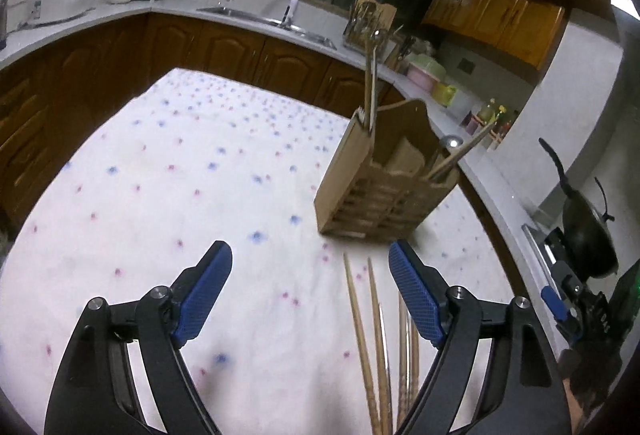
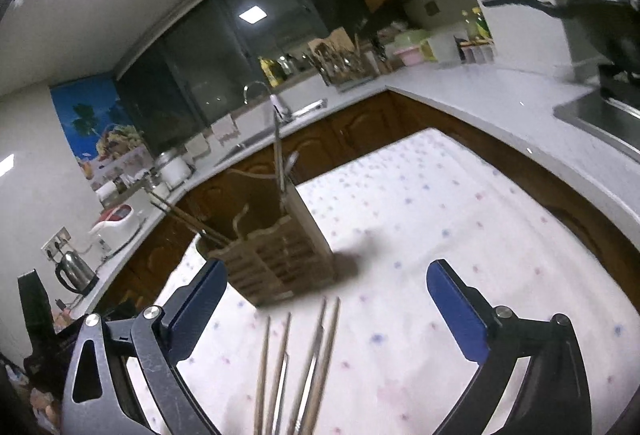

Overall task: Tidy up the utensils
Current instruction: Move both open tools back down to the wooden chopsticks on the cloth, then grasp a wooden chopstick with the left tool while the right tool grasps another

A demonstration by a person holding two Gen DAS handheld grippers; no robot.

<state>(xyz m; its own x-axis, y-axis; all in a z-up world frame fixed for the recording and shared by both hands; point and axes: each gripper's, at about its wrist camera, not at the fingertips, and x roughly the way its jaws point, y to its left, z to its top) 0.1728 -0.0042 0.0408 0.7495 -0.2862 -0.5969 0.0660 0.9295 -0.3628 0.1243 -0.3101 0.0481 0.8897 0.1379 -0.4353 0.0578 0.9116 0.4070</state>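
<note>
While both grippers, left gripper and right gripper, hover released, chopsticks lie beneath them, and the wooden utensil holder stands just ahead.

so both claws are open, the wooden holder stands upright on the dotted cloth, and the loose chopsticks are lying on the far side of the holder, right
Not quite. The loose chopsticks lie on the near side of the wooden holder, between it and the claws, as the right wrist view shows. The rest holds: the left claw and the right claw are open, and the holder stands upright on the dotted cloth.
</note>
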